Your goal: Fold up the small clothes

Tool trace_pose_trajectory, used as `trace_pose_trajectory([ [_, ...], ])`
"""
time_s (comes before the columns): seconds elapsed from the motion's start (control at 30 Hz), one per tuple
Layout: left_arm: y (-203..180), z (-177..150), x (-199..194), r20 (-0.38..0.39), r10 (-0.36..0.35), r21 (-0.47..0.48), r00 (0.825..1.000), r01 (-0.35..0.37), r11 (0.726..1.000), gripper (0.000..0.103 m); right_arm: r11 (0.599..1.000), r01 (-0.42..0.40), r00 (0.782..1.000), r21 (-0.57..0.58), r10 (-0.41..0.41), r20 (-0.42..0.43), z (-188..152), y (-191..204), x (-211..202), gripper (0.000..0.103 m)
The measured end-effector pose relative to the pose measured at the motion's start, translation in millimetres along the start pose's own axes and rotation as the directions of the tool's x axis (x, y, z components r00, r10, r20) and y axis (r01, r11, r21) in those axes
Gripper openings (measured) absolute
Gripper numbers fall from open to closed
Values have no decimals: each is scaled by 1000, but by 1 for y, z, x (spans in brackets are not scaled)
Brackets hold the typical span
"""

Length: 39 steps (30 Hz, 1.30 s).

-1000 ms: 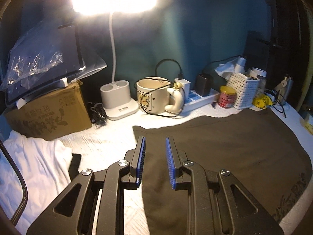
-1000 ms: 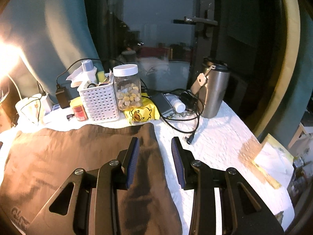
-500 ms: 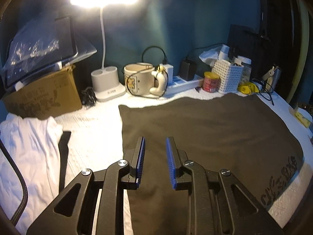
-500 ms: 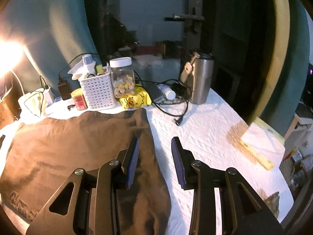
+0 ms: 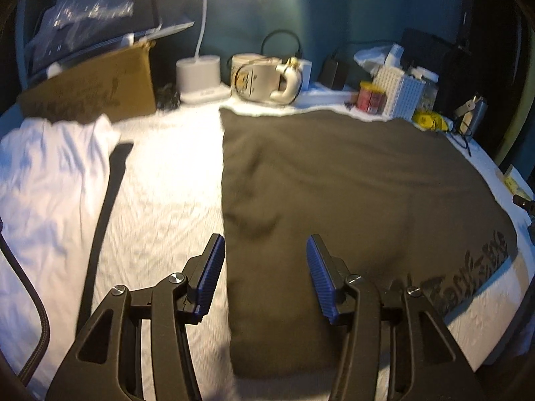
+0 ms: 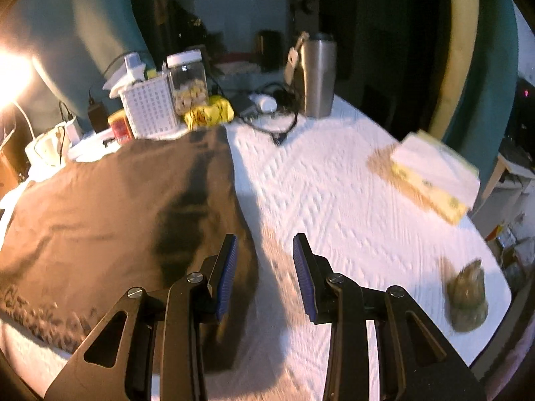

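Dim, motion-blurred fisheye views — lamp (image 5: 200, 10) glare at top, dark edges.

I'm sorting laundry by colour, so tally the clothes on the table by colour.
Dark brown printed cotton garment: 1
White crumpled cotton garment: 1
Total: 2

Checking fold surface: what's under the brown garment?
The brown garment lies flat on a white textured table cover, which shows around its edges. Whatever is beneath its middle is covered.
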State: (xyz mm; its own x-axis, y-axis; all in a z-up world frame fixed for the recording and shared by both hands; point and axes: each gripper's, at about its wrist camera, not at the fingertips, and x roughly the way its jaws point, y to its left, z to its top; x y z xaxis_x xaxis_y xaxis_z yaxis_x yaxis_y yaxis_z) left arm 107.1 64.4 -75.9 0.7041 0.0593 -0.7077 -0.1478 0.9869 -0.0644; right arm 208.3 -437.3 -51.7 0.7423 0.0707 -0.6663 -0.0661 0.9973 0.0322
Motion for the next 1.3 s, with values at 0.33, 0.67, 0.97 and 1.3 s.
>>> trace_pose_trajectory([
  [0.33, 17, -31, -10, -39, 18, -48, 999, -19, 999, 51, 994, -98, 994, 47, 101, -53, -36, -10, -5, 36],
  [0.67, 27, -53, -20, -20, 41, -93, 999, -43, 995, 51, 982, -177, 982, 64, 180, -54, -50, -5, -3, 36],
  [0.97, 24, -56, -24, -30, 56, -71, 998, -58, 996, 51, 983, -179, 983, 40, 180, -21, -55, 16, -1, 14],
  [1.3, 14, -58, -25, -31, 55, -12, 998, -56, 998, 37, 997, -75, 997, -29, 74, -22, -45, 5, -17, 5],
])
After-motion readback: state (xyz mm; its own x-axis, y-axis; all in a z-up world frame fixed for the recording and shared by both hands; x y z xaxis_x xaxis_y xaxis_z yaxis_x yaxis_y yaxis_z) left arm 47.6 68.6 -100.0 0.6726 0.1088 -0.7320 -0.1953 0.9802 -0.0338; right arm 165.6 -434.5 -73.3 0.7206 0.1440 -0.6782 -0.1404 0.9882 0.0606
